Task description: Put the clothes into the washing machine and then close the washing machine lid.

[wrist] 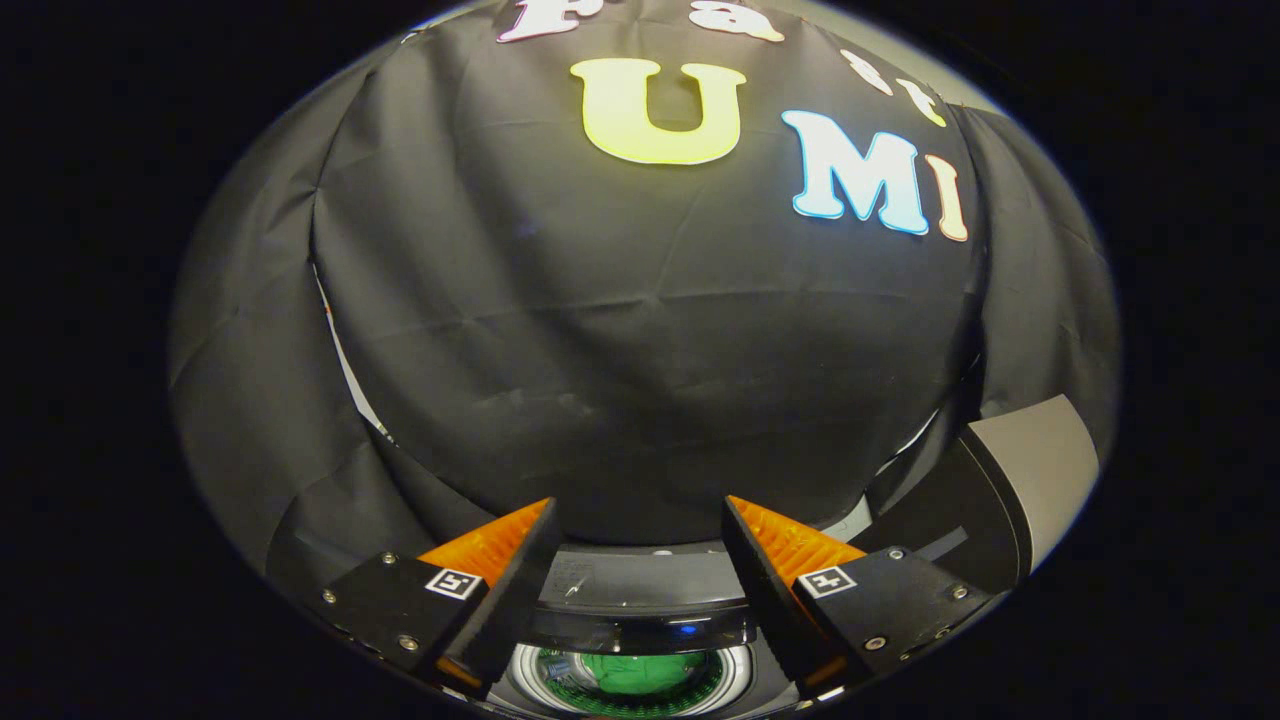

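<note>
My gripper (pixel 640 525) is open, its two fingers spread wide with nothing between them. Below and between the fingers lies the top of the washing machine (pixel 640 610), with its dark control strip just ahead of the round drum opening (pixel 632 678). Green clothes (pixel 635 672) lie inside the drum. The raised lid (pixel 1010 490), dark on its inner face and grey on its outer, stands up to the right of the right finger.
The booth's black cloth wall (pixel 640 330) rises right behind the machine and wraps round on both sides. A narrow gap in the cloth runs down at the left (pixel 345 365).
</note>
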